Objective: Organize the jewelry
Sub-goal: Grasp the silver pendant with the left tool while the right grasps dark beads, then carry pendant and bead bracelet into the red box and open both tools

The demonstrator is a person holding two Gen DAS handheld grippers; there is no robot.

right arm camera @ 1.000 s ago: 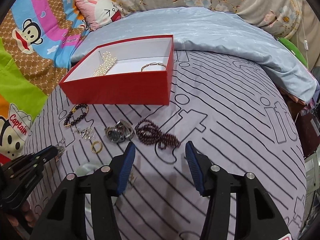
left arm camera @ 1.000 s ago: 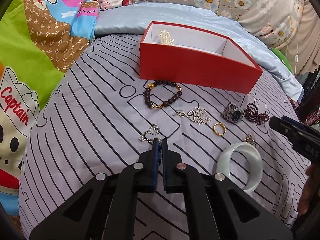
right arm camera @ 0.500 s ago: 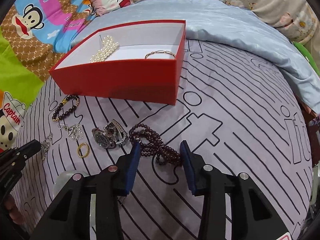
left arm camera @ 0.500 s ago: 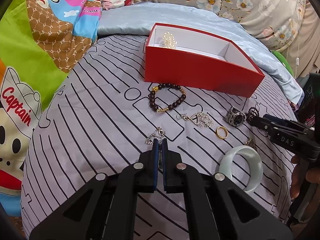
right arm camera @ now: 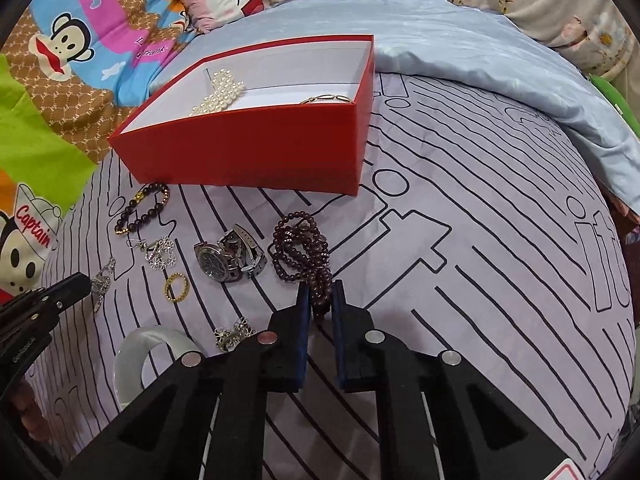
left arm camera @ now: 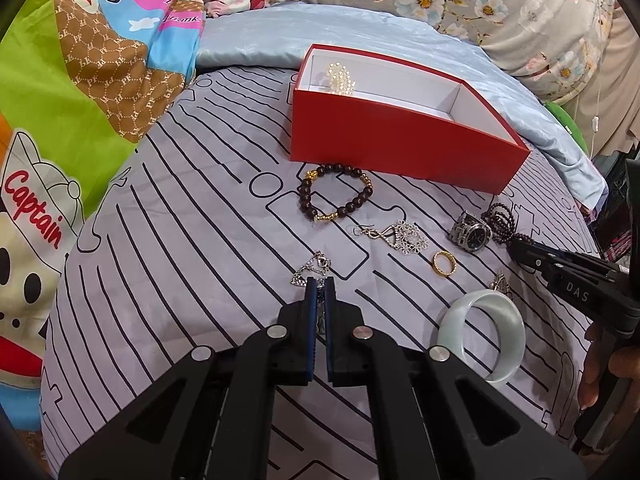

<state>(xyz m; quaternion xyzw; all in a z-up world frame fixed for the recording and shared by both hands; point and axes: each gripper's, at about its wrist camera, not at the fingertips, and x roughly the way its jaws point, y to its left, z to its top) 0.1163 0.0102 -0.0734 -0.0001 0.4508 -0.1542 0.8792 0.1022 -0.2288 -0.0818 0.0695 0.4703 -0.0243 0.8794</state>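
**Both claws clamped on jewelry**

My right claw has just been closing and now pinches the dark bead strand lying on the bed beside the watch. My left claw grips a silver pendant. The red box sits beyond them.

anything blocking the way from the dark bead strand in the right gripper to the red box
Nothing visible does. The right gripper, whose jaws have just been closing, pinches the dark bead strand; only bare bedspread lies between it and the open red box. The watch sits off to the side.
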